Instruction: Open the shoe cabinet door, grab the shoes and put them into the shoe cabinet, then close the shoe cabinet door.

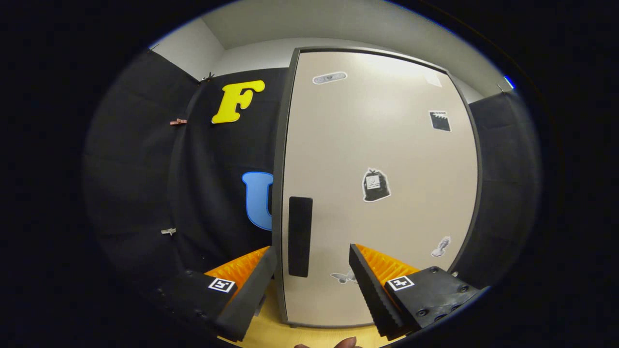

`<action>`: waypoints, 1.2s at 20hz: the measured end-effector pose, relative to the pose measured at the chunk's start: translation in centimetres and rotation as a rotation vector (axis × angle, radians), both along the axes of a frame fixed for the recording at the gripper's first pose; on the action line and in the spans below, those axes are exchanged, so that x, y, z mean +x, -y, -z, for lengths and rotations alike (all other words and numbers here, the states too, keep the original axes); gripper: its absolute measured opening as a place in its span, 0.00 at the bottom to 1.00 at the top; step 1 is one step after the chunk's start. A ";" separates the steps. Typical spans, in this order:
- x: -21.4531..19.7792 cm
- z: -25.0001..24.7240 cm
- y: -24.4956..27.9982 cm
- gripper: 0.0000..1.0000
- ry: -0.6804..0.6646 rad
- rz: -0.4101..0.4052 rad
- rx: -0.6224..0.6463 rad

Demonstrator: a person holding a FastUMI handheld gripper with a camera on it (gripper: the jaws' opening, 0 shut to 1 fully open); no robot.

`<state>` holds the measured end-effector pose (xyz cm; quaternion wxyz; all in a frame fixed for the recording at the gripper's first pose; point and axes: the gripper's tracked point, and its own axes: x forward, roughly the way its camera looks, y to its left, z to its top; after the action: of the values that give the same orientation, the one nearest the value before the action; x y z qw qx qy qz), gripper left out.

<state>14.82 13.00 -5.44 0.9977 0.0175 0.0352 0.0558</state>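
Observation:
The shoe cabinet stands straight ahead, a tall beige box with a dark frame, and its door is closed. A black vertical handle sits on the door near its left edge, low down. My gripper is open, and the handle lies just beyond the fingers, in line with the gap between them. The left finger reaches past the cabinet's left edge; the right finger is in front of the door panel. Nothing is held between the fingers.
Several small stickers dot the door, one like a black bag. Black cloth walls flank the cabinet on both sides. A wooden floor shows below the door. A fingertip of a hand peeks in beneath the gripper.

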 end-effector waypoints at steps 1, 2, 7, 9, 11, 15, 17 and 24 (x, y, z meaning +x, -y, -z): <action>1.1 0.6 -0.4 0.98 -0.010 0.004 0.008; 2.0 1.2 -0.6 0.98 -0.018 0.009 0.009; 4.3 3.0 -1.4 0.95 -0.039 0.026 0.005; 5.1 3.3 -1.6 0.87 -0.039 0.035 0.019; 5.7 3.2 -1.0 0.74 -0.036 0.062 0.038; 5.2 2.3 -2.0 0.51 -0.032 0.057 0.070; 6.1 3.0 -1.8 0.34 -0.043 0.048 0.065; 2.7 1.9 -2.0 0.21 -0.034 -0.040 0.079</action>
<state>17.51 14.98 -7.34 0.9941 0.0573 0.0504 0.0769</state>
